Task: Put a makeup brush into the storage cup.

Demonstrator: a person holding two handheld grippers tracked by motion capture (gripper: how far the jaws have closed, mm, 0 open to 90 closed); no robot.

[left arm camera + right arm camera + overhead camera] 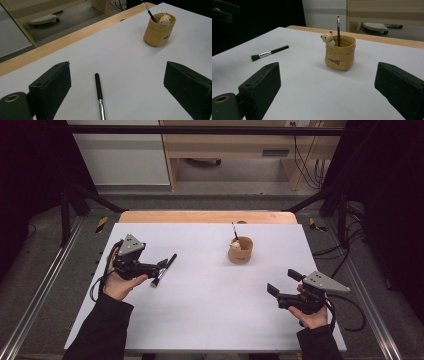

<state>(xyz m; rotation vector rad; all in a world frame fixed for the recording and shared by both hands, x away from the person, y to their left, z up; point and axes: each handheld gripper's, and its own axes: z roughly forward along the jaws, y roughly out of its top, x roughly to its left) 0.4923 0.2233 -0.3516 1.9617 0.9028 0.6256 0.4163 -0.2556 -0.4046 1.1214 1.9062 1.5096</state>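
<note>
Left gripper (161,266) hovers over the brush (99,93), jaws spread wide, nothing held; the brush lies flat on the white table (210,315), well apart from the tan pot (240,250); advice: lower squarely, pinch the black handle mid-length; right gripper (281,281) likewise spread, idle.

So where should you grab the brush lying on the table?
Grip the brush by its black handle, coming straight down from above with the left tool. It lies flat between the open jaws, so they can close across its thin sides, away from the bristles.
</note>
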